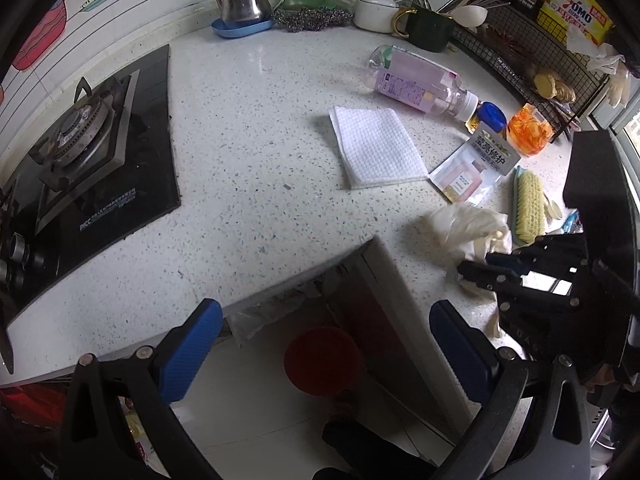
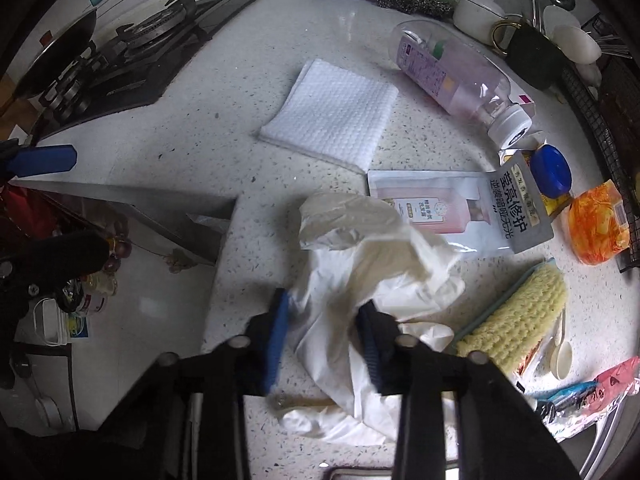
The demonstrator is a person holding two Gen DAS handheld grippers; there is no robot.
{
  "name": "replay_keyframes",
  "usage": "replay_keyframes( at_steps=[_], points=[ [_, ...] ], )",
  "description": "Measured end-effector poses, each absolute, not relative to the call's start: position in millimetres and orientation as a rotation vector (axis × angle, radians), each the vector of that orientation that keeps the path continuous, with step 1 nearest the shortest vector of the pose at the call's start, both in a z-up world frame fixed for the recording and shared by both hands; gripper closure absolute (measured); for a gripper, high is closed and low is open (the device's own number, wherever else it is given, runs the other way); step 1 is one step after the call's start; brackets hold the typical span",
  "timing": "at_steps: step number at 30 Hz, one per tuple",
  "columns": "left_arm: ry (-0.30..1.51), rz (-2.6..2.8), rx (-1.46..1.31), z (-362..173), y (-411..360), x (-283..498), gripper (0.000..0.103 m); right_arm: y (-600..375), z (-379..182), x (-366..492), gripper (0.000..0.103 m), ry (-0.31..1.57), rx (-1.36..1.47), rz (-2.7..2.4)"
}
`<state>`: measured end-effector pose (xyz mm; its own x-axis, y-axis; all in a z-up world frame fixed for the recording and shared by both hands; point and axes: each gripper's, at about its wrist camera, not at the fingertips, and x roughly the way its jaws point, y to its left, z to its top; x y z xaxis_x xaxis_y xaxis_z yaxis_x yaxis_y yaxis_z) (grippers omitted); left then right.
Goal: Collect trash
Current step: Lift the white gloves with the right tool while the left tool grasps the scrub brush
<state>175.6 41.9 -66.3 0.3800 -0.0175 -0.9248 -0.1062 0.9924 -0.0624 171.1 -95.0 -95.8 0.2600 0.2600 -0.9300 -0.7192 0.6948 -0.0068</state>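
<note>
A crumpled white plastic glove or bag (image 2: 360,248) lies on the speckled counter near its front corner. My right gripper (image 2: 324,308) is shut on its near end, with white film bunched between the blue pads; the left wrist view shows this gripper (image 1: 480,268) pinching the same white plastic (image 1: 468,224). My left gripper (image 1: 326,346) hangs open past the counter edge with nothing between its fingers, above a red bin (image 1: 322,360) on the floor. A folded white paper towel (image 1: 378,146), a printed sachet (image 2: 460,208) and an orange packet (image 2: 596,228) lie nearby.
A clear bottle (image 2: 460,76) lies on its side beside a blue-capped jar (image 2: 550,170). A yellow brush (image 2: 520,320) and wrappers sit at the right. Gas stove (image 1: 92,168) at left; kettle (image 1: 244,0), mug (image 1: 430,26) and wire rack (image 1: 532,64) line the back.
</note>
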Motion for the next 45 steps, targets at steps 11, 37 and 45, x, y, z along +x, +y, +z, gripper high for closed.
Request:
replay_keyframes(
  at_steps=[11, 37, 45],
  points=[
    [1.137, -0.013, -0.089, -37.3, 21.3, 172.8, 0.0, -135.5, -46.9, 141.7, 0.1, 1.054, -0.302, 0.655],
    [1.236, -0.382, 0.161, -80.6, -143.1, 285.1, 0.005, -279.8, -36.6, 174.8, 0.1, 1.077, 0.097, 0.303],
    [1.292, -0.388, 0.204, -109.3, -161.5, 308.4, 0.014, -292.3, -41.3, 174.5, 0.1, 1.097, 0.141, 0.305]
  ],
)
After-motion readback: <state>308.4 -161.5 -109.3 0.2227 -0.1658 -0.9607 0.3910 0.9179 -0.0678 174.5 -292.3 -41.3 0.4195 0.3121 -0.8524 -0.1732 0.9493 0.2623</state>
